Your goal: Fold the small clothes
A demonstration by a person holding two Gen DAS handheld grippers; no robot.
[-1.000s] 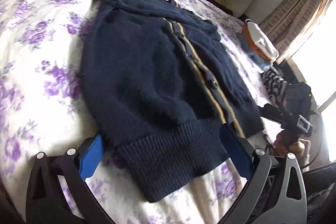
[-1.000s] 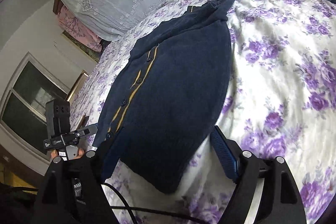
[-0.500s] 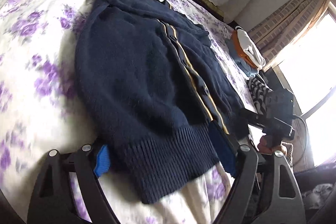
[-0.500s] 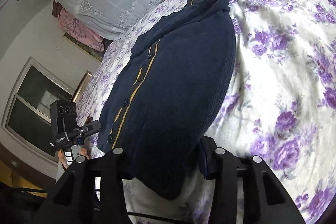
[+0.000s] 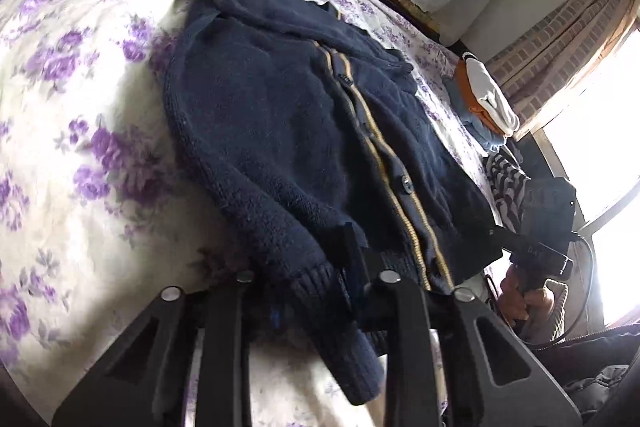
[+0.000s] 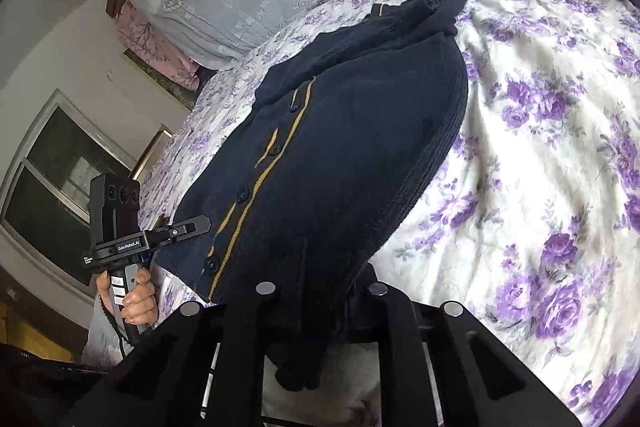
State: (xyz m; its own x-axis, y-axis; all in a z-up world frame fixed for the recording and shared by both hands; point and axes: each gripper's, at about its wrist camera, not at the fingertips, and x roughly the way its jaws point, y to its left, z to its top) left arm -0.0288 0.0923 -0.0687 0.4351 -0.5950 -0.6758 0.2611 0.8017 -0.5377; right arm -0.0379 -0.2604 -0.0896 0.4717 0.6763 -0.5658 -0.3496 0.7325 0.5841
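Nearest, the left gripper (image 5: 316, 291) and right gripper (image 6: 320, 311) have just been closing their fingers and are now clamping the ribbed hem of the navy knitted cardigan with tan-striped button placket (image 5: 304, 131), 1 gripper at each bottom corner. The cardigan is lying flat on the purple-flowered bedspread (image 5: 60, 107), its long axis running away toward the collar. Beyond, a small pile of folded clothes (image 5: 484, 103) is sitting well apart; nothing is blocking a fold forward.
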